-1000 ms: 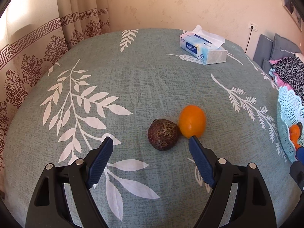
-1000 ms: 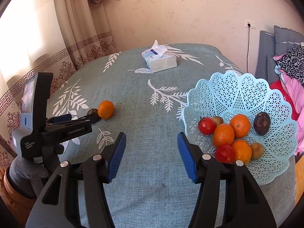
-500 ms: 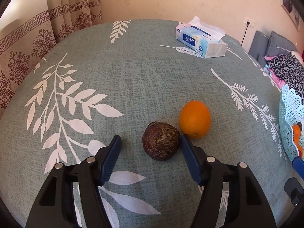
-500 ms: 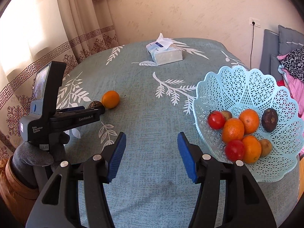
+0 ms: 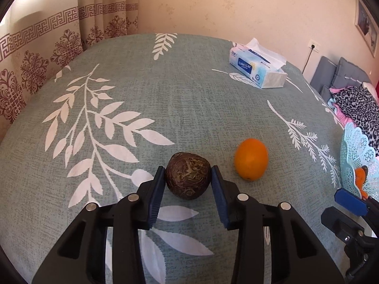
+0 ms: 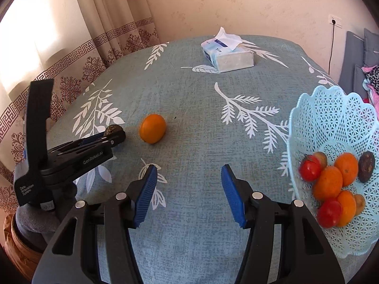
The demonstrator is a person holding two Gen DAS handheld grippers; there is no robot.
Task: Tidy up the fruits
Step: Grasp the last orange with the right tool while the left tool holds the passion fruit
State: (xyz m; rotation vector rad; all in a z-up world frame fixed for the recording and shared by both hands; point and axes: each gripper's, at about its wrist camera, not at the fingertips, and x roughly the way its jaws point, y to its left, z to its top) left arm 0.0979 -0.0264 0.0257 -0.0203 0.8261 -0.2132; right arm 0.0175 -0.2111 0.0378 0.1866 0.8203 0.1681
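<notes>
Your left gripper (image 5: 188, 182) fingers have just been closing and now pinch that dark brown, wrinkly, dried-looking round fruit (image 5: 188, 178), while your right gripper (image 6: 188, 195) fingers stay spread over bare tablecloth (image 6: 189, 108).

Tissue pack (image 5: 259, 69) on leaf-print tablecloth (image 5: 165, 108), patterned curtain (image 5: 59, 45) behind, clothes (image 5: 357, 108) at right.

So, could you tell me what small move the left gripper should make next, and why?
Probably lift straight up: the left gripper, whose jaws have just been closing, has its pads against both sides of the brown fruit, which sits on the tablecloth and belongs in the basket.
</notes>
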